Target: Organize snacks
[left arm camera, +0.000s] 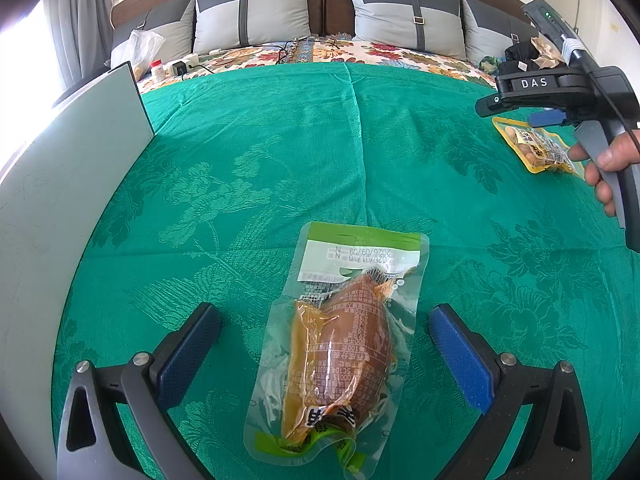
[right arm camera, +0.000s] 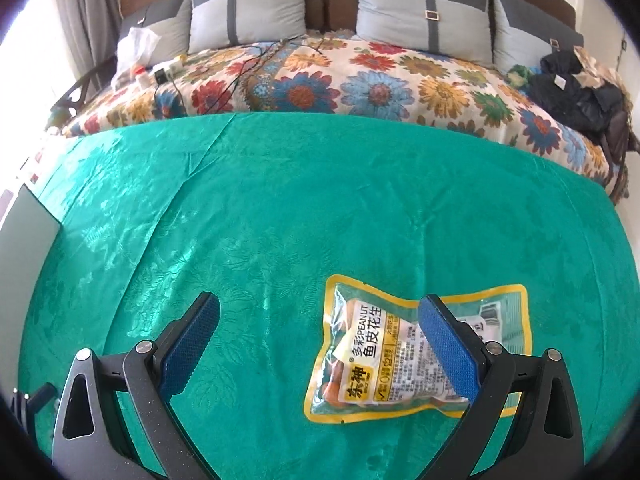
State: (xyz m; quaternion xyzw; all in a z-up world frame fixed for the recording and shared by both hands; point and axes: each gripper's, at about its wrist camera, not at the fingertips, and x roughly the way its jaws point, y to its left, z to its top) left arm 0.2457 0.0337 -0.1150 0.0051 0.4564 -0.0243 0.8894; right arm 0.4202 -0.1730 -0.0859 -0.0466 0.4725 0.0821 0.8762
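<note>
A clear pouch with green trim holding a brown snack (left arm camera: 340,344) lies flat on the green cloth, between the fingers of my left gripper (left arm camera: 324,344), which is open around it without touching. A yellow-edged peanut packet (right arm camera: 404,348) lies on the cloth under my right gripper (right arm camera: 320,336), which is open; its right finger (right arm camera: 448,348) hangs over the packet. The same packet (left arm camera: 536,144) and the right gripper (left arm camera: 552,96) show at the far right of the left wrist view.
A white flat box or panel (left arm camera: 60,184) stands at the left edge of the green cloth (left arm camera: 280,152); it also shows in the right wrist view (right arm camera: 24,232). Behind lies a floral bedspread (right arm camera: 320,80) with cables, a power strip, a plastic bag, dark clothes and grey pillows.
</note>
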